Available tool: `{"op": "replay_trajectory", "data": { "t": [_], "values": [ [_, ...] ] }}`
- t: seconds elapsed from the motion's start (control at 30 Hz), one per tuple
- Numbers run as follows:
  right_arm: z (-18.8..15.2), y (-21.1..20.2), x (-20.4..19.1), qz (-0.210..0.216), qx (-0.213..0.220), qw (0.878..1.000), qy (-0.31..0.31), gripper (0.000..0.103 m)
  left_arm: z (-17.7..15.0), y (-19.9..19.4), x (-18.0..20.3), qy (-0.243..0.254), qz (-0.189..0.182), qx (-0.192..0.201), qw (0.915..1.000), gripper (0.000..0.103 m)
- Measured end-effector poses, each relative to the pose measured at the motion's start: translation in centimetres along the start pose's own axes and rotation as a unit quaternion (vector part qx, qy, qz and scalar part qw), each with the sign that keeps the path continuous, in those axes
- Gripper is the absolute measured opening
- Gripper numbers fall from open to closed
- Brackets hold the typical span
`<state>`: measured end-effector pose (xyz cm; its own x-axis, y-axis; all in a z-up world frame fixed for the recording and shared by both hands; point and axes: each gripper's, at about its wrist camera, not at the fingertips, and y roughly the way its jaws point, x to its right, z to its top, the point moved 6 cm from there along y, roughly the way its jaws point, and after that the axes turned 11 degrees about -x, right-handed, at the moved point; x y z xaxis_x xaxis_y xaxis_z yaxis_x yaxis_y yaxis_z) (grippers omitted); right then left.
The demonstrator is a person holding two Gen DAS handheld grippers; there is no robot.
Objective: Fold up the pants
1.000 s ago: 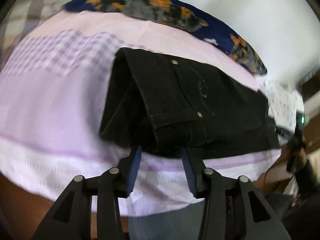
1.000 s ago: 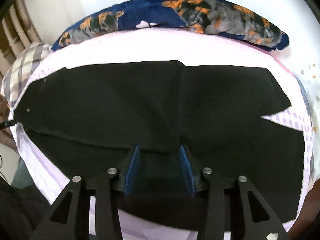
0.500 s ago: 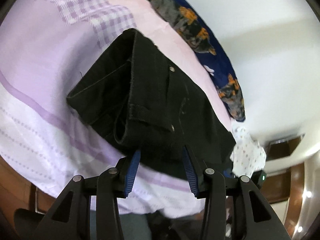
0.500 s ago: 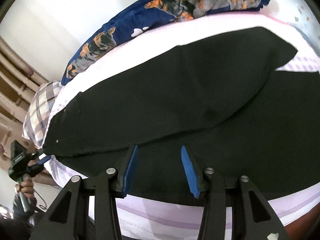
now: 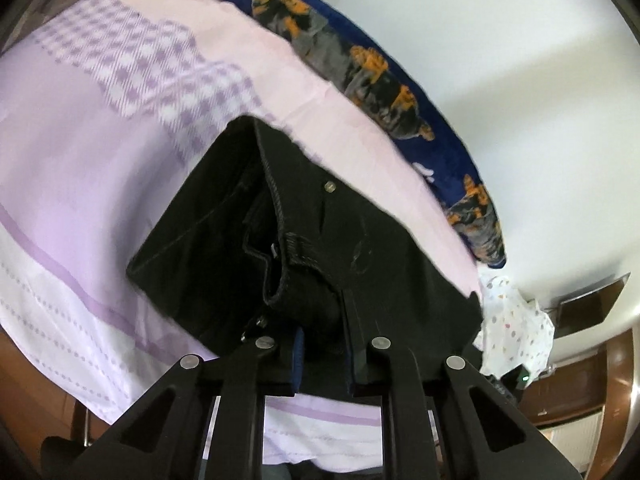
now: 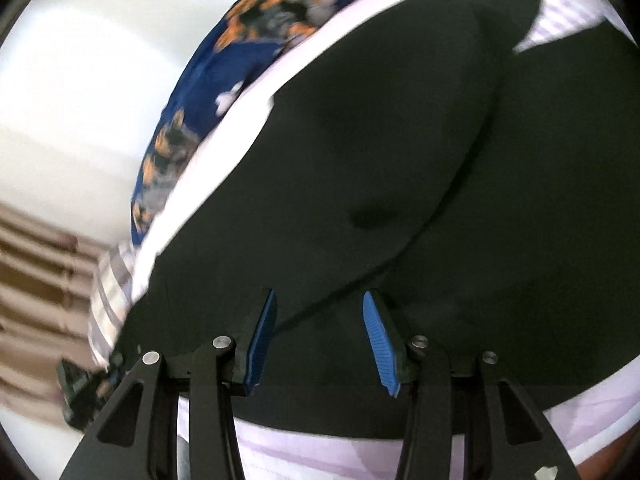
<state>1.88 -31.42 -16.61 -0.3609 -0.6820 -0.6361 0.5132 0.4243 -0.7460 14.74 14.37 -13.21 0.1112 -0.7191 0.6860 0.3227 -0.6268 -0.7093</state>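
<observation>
In the left view, our left gripper (image 5: pixel 322 344) is closing its jaws on the waistband of the black pants (image 5: pixel 320 240) lying on the bed (image 5: pixel 80 168); in the right view, our right gripper (image 6: pixel 318 336) holds its jaws apart over the pants (image 6: pixel 400 160).

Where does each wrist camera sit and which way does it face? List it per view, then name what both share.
Left wrist: on the left gripper, angled down at the waistband end of the black denim pants on the lilac checked bedsheet; jaws closing on the fabric.
Right wrist: on the right gripper, angled down over the pants' legs; jaws open.
Both show: pants, bedsheet, navy-and-orange patterned pillow, white wall.
</observation>
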Motion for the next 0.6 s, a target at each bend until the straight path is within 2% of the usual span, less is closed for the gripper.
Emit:
{"op": "replay_trajectory", "data": {
  "t": [0.13,0.23,0.37,0.43,0.6],
  "values": [
    [1.3,-0.2,1.4,0.036,0.024,0.998,0.041,0.042,0.9,-0.9,0.0,0.004,-0.002,0.007,1.0000,0.016],
    [2.7,-0.6,2.4,0.037,0.048,0.997,0.055,0.041,1.4,-1.1,0.0,0.000,0.001,0.007,1.0000,0.016],
    [5.1,-1.5,3.9,0.019,0.079,0.994,0.073,0.041,1.5,-0.9,-0.4,0.000,0.021,0.008,0.9997,0.016],
    [6.5,-1.9,5.0,0.015,0.094,0.992,0.083,0.038,1.5,-0.7,-0.7,-0.005,0.027,0.005,0.9996,0.016],
    [9.6,-3.2,8.2,0.037,0.123,0.984,0.128,0.032,1.8,-0.2,-1.6,-0.014,0.044,-0.001,0.9990,0.016]
  ]
}}
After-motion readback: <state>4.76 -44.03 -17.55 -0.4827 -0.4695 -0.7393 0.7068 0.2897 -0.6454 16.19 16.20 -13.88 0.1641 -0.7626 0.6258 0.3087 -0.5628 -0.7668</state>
